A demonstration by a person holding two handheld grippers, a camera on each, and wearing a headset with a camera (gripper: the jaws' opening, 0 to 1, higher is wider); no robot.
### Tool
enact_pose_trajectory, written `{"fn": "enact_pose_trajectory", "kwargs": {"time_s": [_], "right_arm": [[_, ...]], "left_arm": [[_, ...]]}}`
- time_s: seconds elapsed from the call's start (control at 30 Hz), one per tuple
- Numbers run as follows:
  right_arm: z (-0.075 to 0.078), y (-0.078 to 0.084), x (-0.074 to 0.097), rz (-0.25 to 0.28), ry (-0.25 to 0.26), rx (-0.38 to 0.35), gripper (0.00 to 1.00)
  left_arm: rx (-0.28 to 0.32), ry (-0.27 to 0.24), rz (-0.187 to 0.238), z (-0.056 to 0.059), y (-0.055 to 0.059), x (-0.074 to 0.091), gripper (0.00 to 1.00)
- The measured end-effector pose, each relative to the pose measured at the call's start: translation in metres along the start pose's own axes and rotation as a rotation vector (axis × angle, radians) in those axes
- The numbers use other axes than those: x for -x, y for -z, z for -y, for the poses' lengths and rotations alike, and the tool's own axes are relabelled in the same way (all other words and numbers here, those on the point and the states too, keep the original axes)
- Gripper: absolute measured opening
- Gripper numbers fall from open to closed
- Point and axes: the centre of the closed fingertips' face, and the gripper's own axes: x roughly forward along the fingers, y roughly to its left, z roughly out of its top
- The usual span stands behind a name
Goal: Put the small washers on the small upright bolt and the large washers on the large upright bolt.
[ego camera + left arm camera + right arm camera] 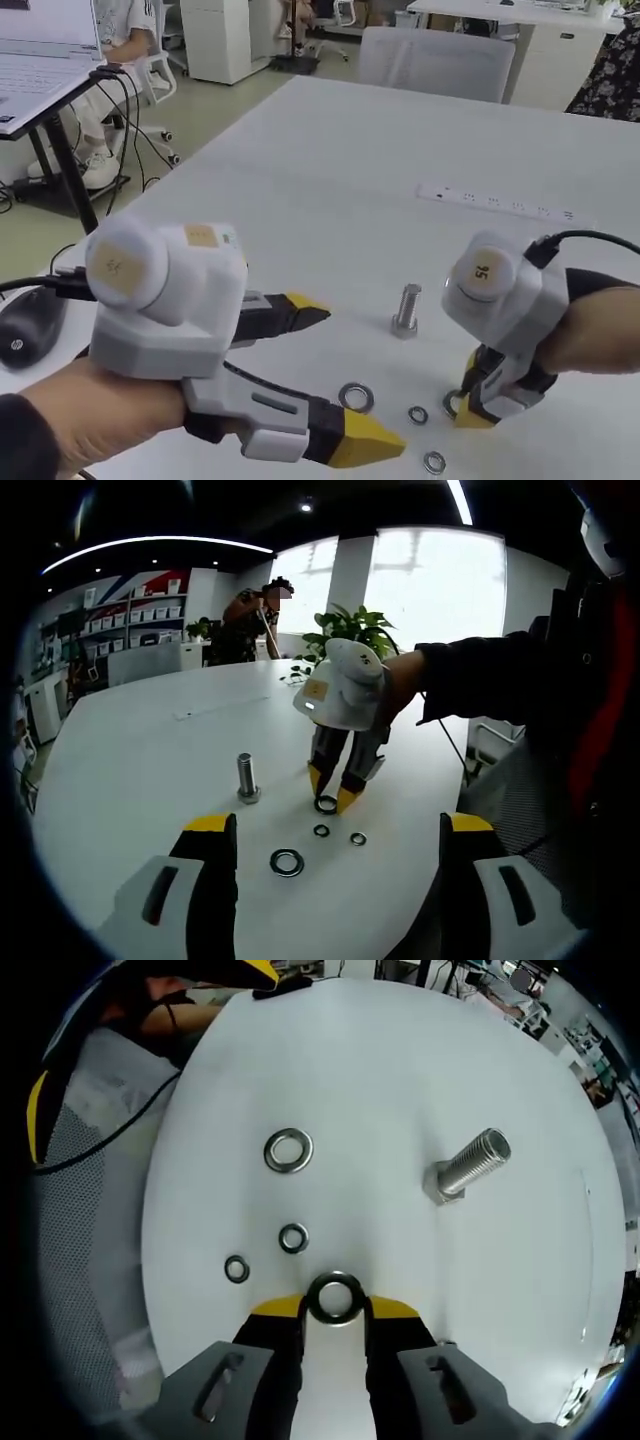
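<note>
Your right gripper (pixel 335 1310) has its yellow tips against either side of a large washer (pixel 335 1281) lying flat on the white desk (pixel 380 1060). Just beyond lie a small washer (pixel 293 1237) and a smaller washer (pixel 237 1268), then a second large washer (pixel 288 1150). The upright bolt (pixel 465 1167) stands apart from them.

On the table (pixel 330 160), take the upright bolt (pixel 405 312) as the centre of the dial in the head view. A large washer (pixel 355 397) lies flat at 7 o'clock from it. A small washer (pixel 418 414) lies at 6 o'clock, and a second small washer (pixel 434 462) lies beyond it, nearer to the person. A second large washer (pixel 448 402) lies at 5 o'clock, between the tips of the right gripper (pixel 468 408). The left gripper (pixel 362 378) is at 8 o'clock. The power strip (pixel 497 203) lies at 1 o'clock, well apart. A chair (pixel 435 60) stands behind the far edge at 12 o'clock.
</note>
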Motion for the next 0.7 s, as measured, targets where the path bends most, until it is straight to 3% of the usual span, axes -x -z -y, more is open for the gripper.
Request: {"fn": "enact_pose_trajectory", "kwargs": {"time_s": [0.47, 0.7], "right_arm": [[0.002, 0.002, 0.007, -0.019, 0.009, 0.012, 0.23], [0.000, 0.000, 0.019, -0.022, 0.014, 0.018, 0.23]], "left_arm": [[-0.004, -0.010, 0.009, -0.003, -0.001, 0.001, 0.83], [-0.006, -0.026, 0.020, -0.006, -0.004, 0.002, 0.83]]}}
